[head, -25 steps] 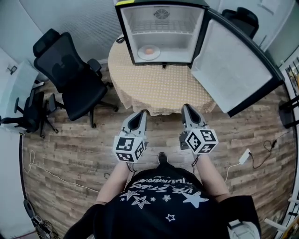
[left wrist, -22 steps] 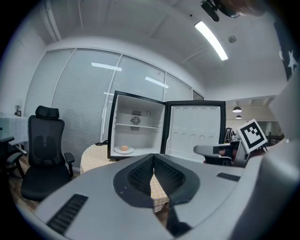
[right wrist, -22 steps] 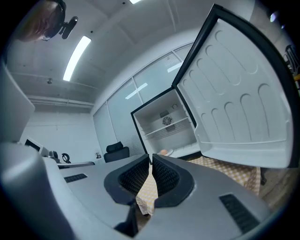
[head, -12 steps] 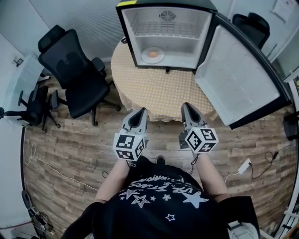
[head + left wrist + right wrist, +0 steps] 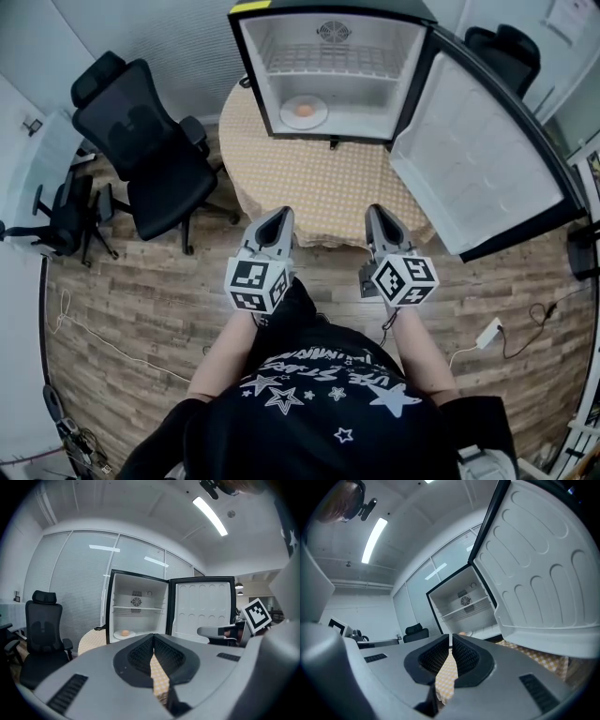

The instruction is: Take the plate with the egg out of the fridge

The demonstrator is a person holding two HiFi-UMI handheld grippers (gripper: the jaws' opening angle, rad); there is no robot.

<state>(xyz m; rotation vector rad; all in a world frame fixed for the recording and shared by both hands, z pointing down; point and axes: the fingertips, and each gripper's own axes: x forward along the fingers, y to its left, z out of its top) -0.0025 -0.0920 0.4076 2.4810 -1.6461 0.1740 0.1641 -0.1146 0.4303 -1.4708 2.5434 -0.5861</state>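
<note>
**Head view:** fridge (image 5: 246,66) open on table (image 5: 319,178), door (image 5: 469,159) swung out to right. Plate (image 5: 287,116) with egg (image 5: 304,110) on fridge floor, left of centre. Left gripper (image 5: 278,215) and right gripper (image 5: 377,212) at near table edge, both well apart from plate. Plate straight ahead, more in line with left gripper, so left likely nearer. Round plate, no long axis.

**Left gripper view:** jaws together, nothing between. Plate just above jaw tips, slightly left.

**Right gripper view:** jaws closed, empty. Plate mostly hidden behind jaw tips. Door looms close on right.
</note>
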